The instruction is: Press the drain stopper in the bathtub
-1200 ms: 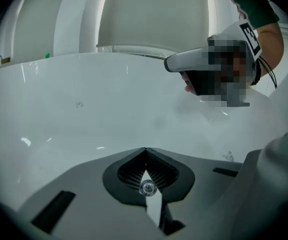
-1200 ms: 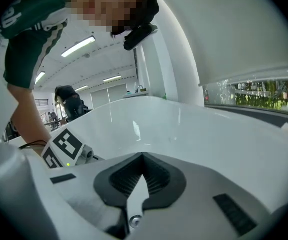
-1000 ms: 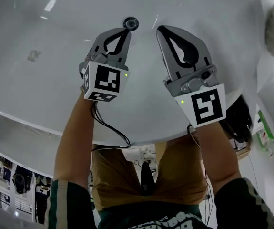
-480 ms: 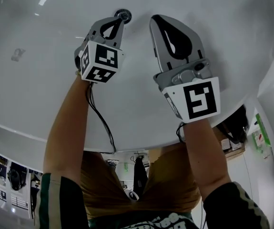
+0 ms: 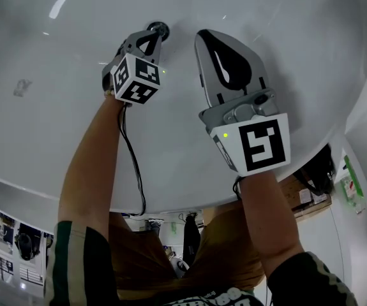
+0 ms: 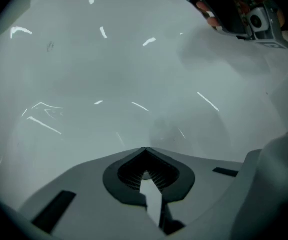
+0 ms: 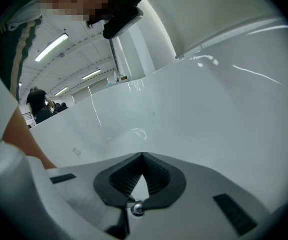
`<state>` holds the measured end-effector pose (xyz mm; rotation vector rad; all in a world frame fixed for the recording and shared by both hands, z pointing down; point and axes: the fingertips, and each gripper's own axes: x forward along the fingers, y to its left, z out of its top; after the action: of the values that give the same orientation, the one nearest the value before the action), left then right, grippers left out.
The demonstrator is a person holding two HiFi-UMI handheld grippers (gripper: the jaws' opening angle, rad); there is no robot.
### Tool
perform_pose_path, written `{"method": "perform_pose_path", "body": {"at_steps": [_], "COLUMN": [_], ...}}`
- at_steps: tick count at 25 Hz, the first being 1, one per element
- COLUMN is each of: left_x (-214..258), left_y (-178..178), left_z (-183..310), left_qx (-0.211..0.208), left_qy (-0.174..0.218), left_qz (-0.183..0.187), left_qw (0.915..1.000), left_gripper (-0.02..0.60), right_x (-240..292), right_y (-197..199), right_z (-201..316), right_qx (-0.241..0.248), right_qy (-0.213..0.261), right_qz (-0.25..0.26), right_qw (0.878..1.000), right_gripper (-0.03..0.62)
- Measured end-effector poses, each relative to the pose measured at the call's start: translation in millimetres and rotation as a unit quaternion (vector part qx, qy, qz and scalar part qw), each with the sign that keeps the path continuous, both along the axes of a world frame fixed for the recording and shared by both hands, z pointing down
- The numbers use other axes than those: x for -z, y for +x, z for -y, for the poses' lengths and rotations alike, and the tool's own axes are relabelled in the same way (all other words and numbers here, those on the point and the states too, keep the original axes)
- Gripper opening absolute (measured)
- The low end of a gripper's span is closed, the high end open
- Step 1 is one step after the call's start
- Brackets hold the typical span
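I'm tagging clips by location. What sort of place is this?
Probably a large workshop or lab hall, not a home bathroom: the white bathtub with its drain stopper stands under long ceiling strip lights, and people stand in the open room beyond.

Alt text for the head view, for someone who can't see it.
A person's left gripper, jaws shut, points its tip at the round dark drain stopper in a glossy white bathtub. The right gripper, also shut, is beside it.
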<state>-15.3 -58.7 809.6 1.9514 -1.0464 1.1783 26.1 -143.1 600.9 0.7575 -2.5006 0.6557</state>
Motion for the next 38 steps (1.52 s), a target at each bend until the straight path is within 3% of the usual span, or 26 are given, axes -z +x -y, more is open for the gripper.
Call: {"method": "perform_pose_path", "body": {"at_steps": [26,31,33,38], "left_x": [-74.4,-75.1,-75.9,-77.6], "left_y": [-3.9,-4.0,-3.9,0.3], "left_z": [-8.4,-7.6,-7.5,-7.7], "left_qx": [-0.019,0.013,0.021,-0.006], "left_qy": [-0.084,-0.117,-0.120,-0.106], "left_qz": [0.069,0.072,0.080,0.114], "left_qw": [0.9939,0.9905,0.9893,0.9878], "left_gripper": [0.008,0.008,0.008,0.003], "right_x": [-17.8,-19.7,-22.1,-21.8], "right_y": [-5.4,-5.5,-4.9,-6.5], "right_z": [-6.1,-5.4,-4.9,-8.0], "right_qx": [-0.007,-0.013,-0.015,-0.008], "right_qy": [-0.043,-0.052,-0.055,-0.059], "right_qz": [-0.018,-0.015,-0.018,-0.013], "right_qw": [0.999,0.998,0.998,0.998], "right_gripper": [0.014,0.014,0.014,0.014]}}
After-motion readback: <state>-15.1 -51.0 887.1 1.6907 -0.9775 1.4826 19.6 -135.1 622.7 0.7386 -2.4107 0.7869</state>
